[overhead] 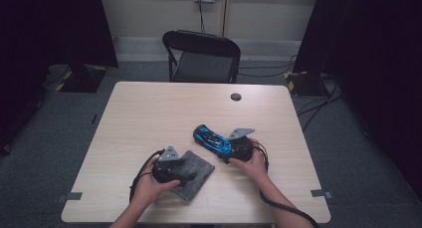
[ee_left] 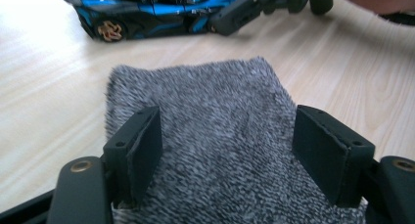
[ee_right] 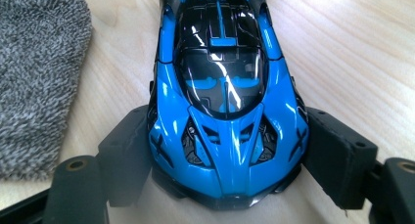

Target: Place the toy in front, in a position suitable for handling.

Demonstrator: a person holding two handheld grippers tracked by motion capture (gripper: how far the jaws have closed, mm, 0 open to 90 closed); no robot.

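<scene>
The right claw (ee_right: 225, 160) grips the blue toy car (ee_right: 222, 87) by one end, pads against both sides. At its eight o'clock on the desk (overhead: 149, 113), the left claw (ee_left: 227, 145) stands half open over the grey cloth (ee_left: 215, 126), pads clear of it.

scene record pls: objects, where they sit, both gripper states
surface: wooden table
toy car: blue and black, on the table, one end between the right gripper jaws, which touch its sides
cloth: grey, flat on the table, left of the car in the high view
left gripper: jaws open, astride the cloth
background: black folding chair
</scene>
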